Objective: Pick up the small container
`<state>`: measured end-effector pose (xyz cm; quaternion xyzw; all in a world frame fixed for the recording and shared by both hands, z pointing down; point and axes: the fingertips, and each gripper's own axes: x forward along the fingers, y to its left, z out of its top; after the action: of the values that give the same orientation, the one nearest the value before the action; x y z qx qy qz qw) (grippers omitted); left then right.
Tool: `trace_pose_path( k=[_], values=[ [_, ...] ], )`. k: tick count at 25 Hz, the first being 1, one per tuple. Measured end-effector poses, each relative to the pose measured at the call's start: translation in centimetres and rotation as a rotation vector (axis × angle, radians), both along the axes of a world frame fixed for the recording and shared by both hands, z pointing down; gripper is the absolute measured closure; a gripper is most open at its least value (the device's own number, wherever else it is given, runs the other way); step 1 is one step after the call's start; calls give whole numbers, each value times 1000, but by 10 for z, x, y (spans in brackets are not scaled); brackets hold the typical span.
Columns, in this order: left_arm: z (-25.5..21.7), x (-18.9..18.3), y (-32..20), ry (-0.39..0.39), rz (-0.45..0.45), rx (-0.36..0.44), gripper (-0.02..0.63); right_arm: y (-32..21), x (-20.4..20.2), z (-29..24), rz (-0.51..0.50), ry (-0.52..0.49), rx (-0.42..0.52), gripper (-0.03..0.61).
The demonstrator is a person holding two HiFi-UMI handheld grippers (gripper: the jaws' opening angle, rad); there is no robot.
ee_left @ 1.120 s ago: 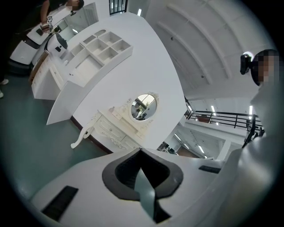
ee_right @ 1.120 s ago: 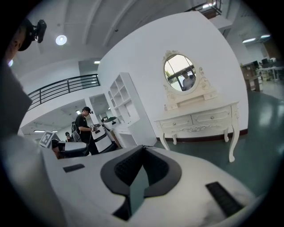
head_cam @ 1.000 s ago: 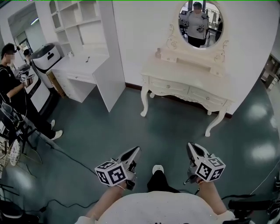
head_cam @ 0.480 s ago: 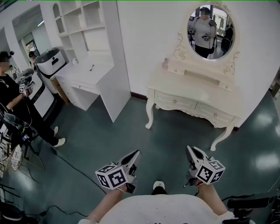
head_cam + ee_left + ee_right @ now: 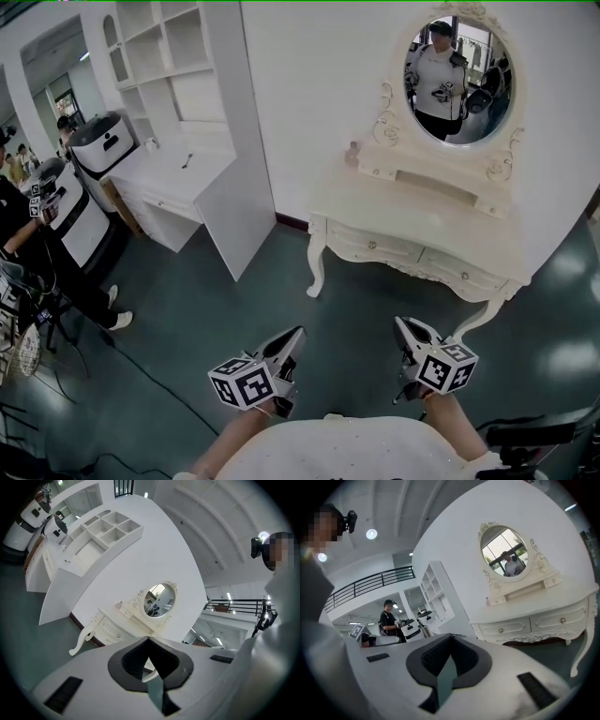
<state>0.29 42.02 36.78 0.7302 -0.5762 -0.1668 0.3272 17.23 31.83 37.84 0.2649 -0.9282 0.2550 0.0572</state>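
Left gripper (image 5: 149,638): jaws closed tip to tip, nothing between them. Right gripper (image 5: 451,635): same, jaws together and empty. In the head view both are held low in front of the body, left gripper (image 5: 298,330) and right gripper (image 5: 398,322), pointing roughly level toward the vanity (image 5: 394,211), with bare floor (image 5: 216,319) between them and it.

Container: probably the small pinkish item (image 5: 353,150) at the left end of the raised shelf under the mirror (image 5: 457,67). It is too small to make out in detail. It also shows in the right gripper view (image 5: 488,601). It is well apart from both grippers.

Step, as I judge it: the approach. No reach or grasp has begun.

The next move calls for:
- closing the gap to the vanity
- raising one gripper to shelf height
- opening its jaws before arrival
- lining them either side of the container, then closing

The right gripper looks better placed, though either could do it.

Off to the left, a desk (image 5: 173,173) and a bystander (image 5: 19,234) are not involved.
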Motion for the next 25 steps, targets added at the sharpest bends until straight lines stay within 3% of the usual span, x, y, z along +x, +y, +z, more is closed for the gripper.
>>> trace_pose_path(
  k=[10, 18, 25],
  values=[
    [6, -20, -39, -13, -19, -28, 614, -51, -22, 11, 0, -26, -46, 579],
    [-5, -47, -65, 3, -27, 39, 614, -77, -37, 32, 50, -38, -115, 578],
    [15, -81, -122, -6, 51, -14, 614, -121, -59, 62, 149, 14, -195, 579]
  ],
)
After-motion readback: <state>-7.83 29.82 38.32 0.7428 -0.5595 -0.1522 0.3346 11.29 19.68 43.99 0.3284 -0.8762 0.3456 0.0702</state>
